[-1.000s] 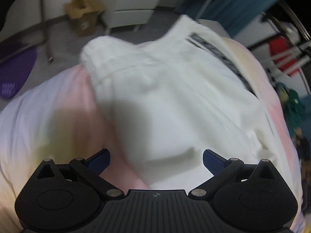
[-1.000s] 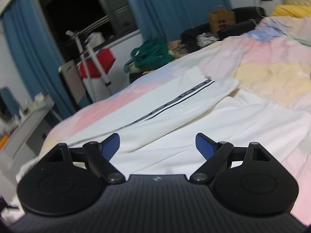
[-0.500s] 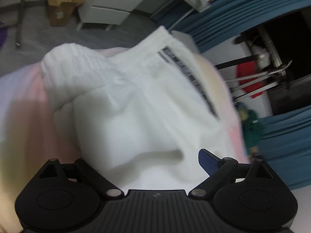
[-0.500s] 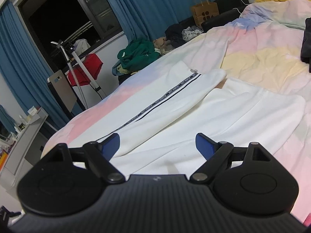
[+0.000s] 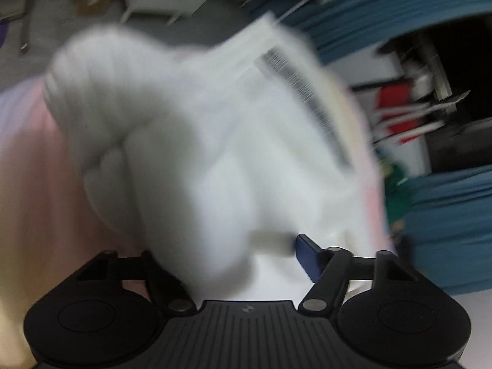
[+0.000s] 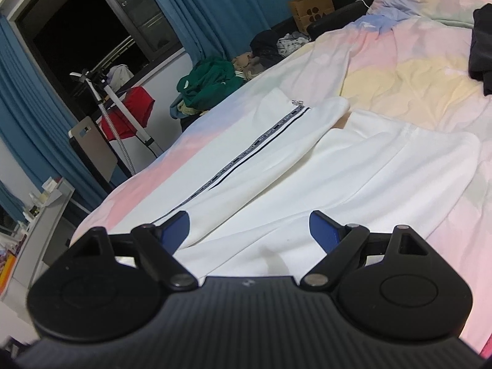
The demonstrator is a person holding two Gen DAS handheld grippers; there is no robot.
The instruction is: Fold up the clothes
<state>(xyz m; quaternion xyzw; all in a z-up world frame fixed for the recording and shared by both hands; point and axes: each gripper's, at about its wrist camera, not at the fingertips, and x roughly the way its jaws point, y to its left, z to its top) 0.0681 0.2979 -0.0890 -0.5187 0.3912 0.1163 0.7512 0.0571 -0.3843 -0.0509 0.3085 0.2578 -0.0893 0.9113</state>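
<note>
From the left wrist view, badly blurred, a bunched mass of the white trousers (image 5: 215,141) fills the frame, their ribbed waistband toward the upper left and a dark striped side band running down the right. The left gripper (image 5: 243,246) has cloth lying across its gap; only one blue fingertip shows, the other is covered, so I cannot tell whether it grips the fabric. From the right wrist view, the right gripper (image 6: 249,226) holds its fingers (image 6: 323,227) wide apart and empty, just above the trousers, whose two legs stretch away across the pastel bedspread (image 6: 409,70) on the bed. A green garment (image 6: 212,80) lies piled beyond the bed's far edge.
</note>
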